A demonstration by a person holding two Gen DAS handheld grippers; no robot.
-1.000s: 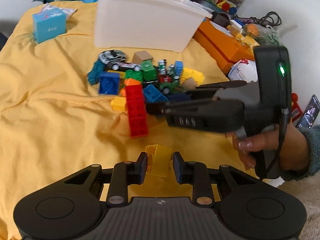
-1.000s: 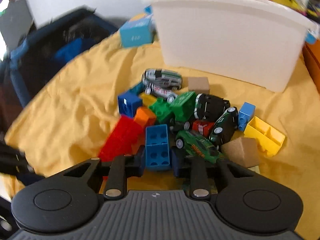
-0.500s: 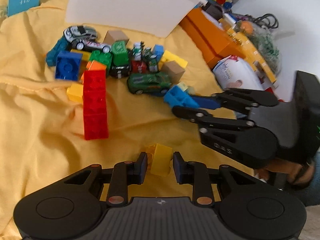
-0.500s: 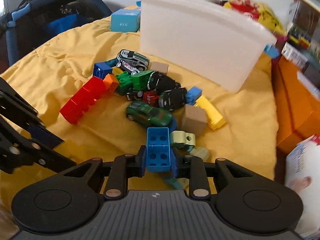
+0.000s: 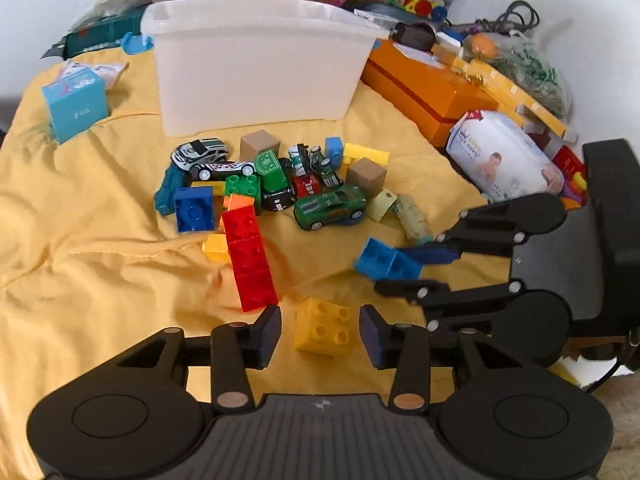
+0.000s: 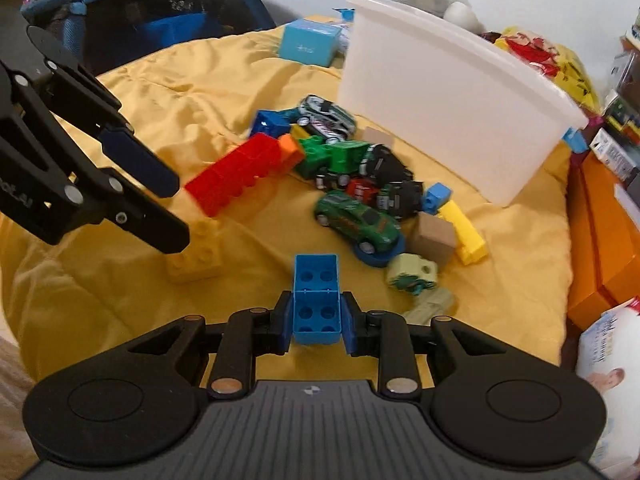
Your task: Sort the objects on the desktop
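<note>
Yellow brick [image 5: 322, 332] now resting free on the yellow cloth [image 5: 80, 280] near its front edge, between the wide-standing pads of the left gripper [image 5: 320, 334], jaws just opened, touching nothing: likely a release, one piece set apart from the pile. Blue brick [image 6: 316, 300] clamped narrow in the right gripper [image 6: 316, 322], held just beside, apparently bound for the same spot. Beyond, red brick stack [image 5: 250, 256], toy cars and blocks heaped before the white bin [image 5: 256, 68]. Bare cloth toward the left edge; boxes crowding the right edge.

Right gripper [image 6: 316, 322] clamping blue brick [image 6: 316, 300], yellow cloth [image 6: 256, 236] beneath
</note>
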